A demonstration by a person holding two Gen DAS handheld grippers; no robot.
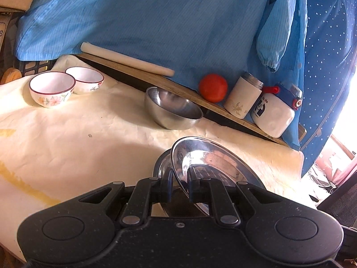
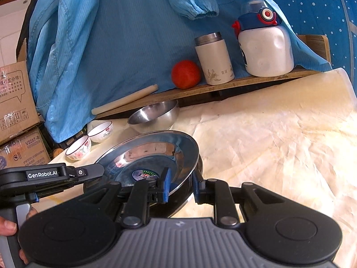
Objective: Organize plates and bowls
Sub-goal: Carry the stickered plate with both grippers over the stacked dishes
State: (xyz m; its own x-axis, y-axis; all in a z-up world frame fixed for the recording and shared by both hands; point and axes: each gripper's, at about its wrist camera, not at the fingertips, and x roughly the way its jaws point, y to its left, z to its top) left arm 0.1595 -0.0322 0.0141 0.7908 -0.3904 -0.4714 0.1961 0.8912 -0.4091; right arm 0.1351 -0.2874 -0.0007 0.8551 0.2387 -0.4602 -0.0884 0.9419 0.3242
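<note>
Steel plate [image 2: 156,147], round and mirror-bright, is pinched at opposite rims by left gripper [image 1: 179,186] and right gripper [image 2: 181,184]; wrinkled cream cloth [image 2: 279,134] lies open rightward.

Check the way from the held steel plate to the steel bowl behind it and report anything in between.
Nothing visible stands between them. Both grippers hold the steel plate by opposite rims, over a second plate; only bare cloth lies before the steel bowl. The flowered bowls sit off to one side.

A tomato [image 2: 185,74], a flask [image 2: 213,59] and a bottle [image 2: 265,44] line a wooden shelf [image 2: 256,80].
</note>
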